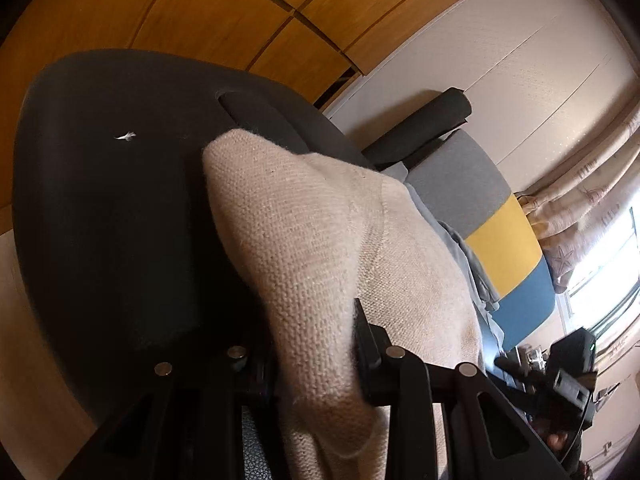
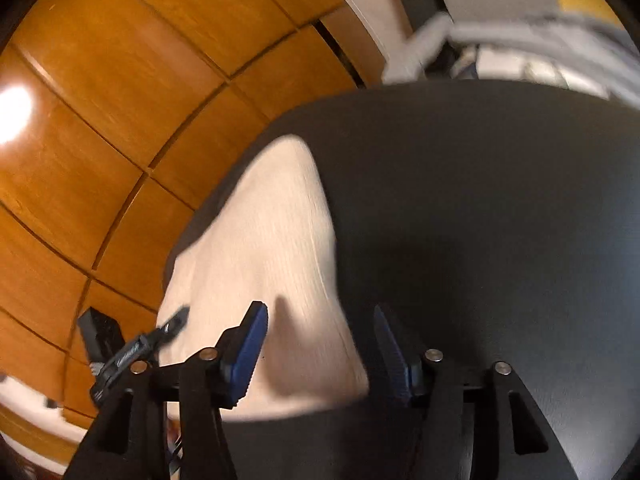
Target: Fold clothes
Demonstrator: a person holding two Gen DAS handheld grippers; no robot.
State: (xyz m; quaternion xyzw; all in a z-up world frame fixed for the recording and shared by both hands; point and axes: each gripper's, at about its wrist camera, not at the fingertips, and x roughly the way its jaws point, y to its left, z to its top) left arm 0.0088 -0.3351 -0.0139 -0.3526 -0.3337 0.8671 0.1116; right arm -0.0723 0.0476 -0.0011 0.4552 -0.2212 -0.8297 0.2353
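Note:
A cream knitted garment (image 1: 320, 248) lies on a dark grey chair seat (image 1: 112, 220). My left gripper (image 1: 316, 356) is shut on a fold of it, cloth bunched between the fingers and hanging below them. In the right wrist view the same garment (image 2: 272, 248) lies on the dark seat (image 2: 480, 208). My right gripper (image 2: 320, 356) is open, its blue pads (image 2: 250, 352) on either side of the cloth's near edge, not closed on it. The other gripper (image 2: 132, 352) shows at the lower left of that view.
Orange wooden floor (image 1: 248, 12) surrounds the chair. A grey, yellow and blue cushion (image 1: 500, 232) and pale blue clothes (image 1: 476, 264) lie to the right by a white wall, curtain and window. The right gripper (image 1: 568, 376) shows at the lower right.

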